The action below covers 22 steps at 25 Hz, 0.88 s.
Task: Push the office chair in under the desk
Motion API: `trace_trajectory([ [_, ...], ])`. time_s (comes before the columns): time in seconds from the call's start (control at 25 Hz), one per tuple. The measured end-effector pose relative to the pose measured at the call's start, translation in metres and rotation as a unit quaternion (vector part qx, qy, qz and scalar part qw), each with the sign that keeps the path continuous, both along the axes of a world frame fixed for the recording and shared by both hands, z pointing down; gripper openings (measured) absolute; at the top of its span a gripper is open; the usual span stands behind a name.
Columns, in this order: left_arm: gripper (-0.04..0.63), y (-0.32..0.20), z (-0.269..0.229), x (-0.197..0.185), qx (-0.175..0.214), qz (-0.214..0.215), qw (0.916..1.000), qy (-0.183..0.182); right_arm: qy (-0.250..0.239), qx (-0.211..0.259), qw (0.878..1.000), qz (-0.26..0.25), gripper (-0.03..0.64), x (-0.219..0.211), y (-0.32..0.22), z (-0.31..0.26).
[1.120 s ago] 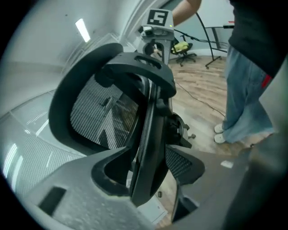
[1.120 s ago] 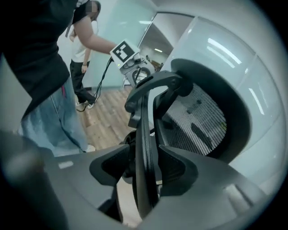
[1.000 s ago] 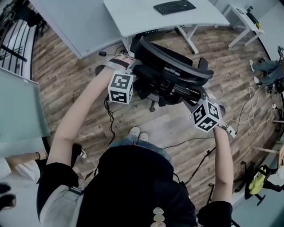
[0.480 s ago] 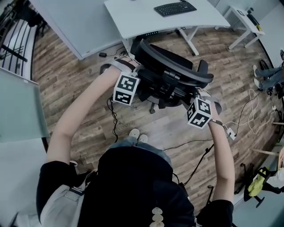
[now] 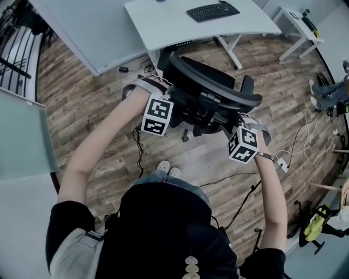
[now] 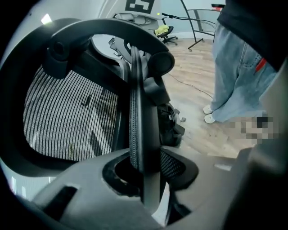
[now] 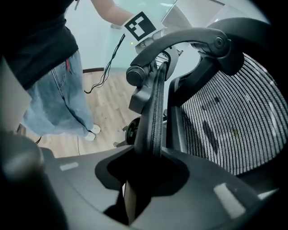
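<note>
The black mesh-back office chair [image 5: 218, 90] stands on the wood floor just in front of the white desk [image 5: 169, 24], its backrest toward me. My left gripper [image 5: 169, 98] straddles the backrest's left rim [image 6: 137, 112]. My right gripper [image 5: 241, 119] straddles the right rim [image 7: 155, 112]. On both grippers the jaws are closing with the rim between them, and a dark gap still shows beside each rim. The mesh [image 6: 67, 117] fills the inner side of each gripper view.
A black keyboard [image 5: 212, 9] lies on the desk. Cables [image 5: 137, 147] run over the floor by my feet [image 5: 166, 165]. A grey panel [image 5: 92, 32] stands left of the desk. A small white table [image 5: 297, 24] and a seated person's legs [image 5: 327, 87] are at the right.
Both grippers moved inward onto the backrest's side rims and their jaws narrowed around them. The chair shifted slightly toward the desk.
</note>
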<state>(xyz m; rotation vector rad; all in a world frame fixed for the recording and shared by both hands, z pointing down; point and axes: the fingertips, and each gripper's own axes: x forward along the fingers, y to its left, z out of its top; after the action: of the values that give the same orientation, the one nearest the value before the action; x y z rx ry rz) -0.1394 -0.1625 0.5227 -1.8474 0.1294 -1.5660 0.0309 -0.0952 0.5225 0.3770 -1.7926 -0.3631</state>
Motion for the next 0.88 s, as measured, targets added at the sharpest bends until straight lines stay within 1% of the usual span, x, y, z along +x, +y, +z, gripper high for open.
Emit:
trace_trajectory([
  [0.32,0.118,-0.006,0.004,0.002,0.003,-0.002,1.0000,0.005,0.009,0.016,1.000,0.003,0.100,0.003,-0.008,0.004],
  [0.48,0.115,-0.015,0.010,0.011,0.000,-0.006,1.0000,0.005,0.011,0.014,1.000,0.000,0.100,0.013,-0.020,0.009],
  [0.68,0.115,-0.047,-0.002,0.044,-0.005,-0.015,0.9999,0.003,0.010,0.011,1.000,-0.012,0.100,0.047,-0.057,-0.002],
  [0.88,0.116,-0.059,0.000,0.051,-0.006,-0.040,0.9991,0.010,0.017,0.030,0.998,-0.043,0.097,0.057,-0.082,0.002],
])
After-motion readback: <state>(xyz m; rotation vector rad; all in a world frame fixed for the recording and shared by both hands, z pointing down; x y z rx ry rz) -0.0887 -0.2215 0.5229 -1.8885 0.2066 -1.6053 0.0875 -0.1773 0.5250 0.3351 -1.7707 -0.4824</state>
